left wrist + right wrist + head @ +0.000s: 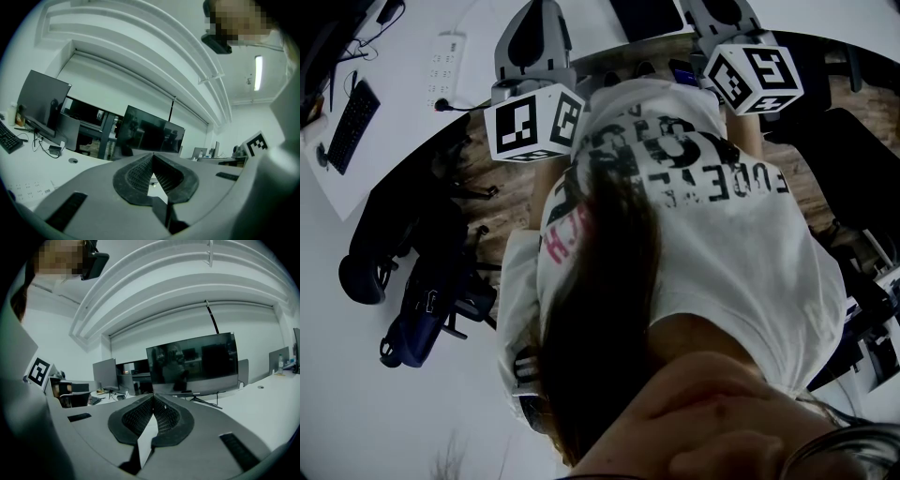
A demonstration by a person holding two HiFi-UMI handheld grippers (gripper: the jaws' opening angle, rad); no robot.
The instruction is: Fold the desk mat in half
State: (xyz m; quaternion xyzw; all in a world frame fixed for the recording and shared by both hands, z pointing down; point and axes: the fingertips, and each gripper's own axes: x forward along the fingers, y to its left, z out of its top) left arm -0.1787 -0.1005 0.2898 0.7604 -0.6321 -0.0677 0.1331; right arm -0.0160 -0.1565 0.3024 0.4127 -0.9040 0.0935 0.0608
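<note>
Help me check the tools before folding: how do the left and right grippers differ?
The left gripper looks over a keyboard; the right gripper faces a monitor on a stand. In the head view the left gripper's cube shows lower than the right gripper's cube. Both have jaws together, empty.

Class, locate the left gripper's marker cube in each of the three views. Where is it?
Head view: left gripper's marker cube upper left of centre, against the shirt.
Left gripper view: absent; the right gripper's cube shows at right.
Right gripper view: at the far left edge.
Shared landmark: large dark monitor, in both gripper views.
</note>
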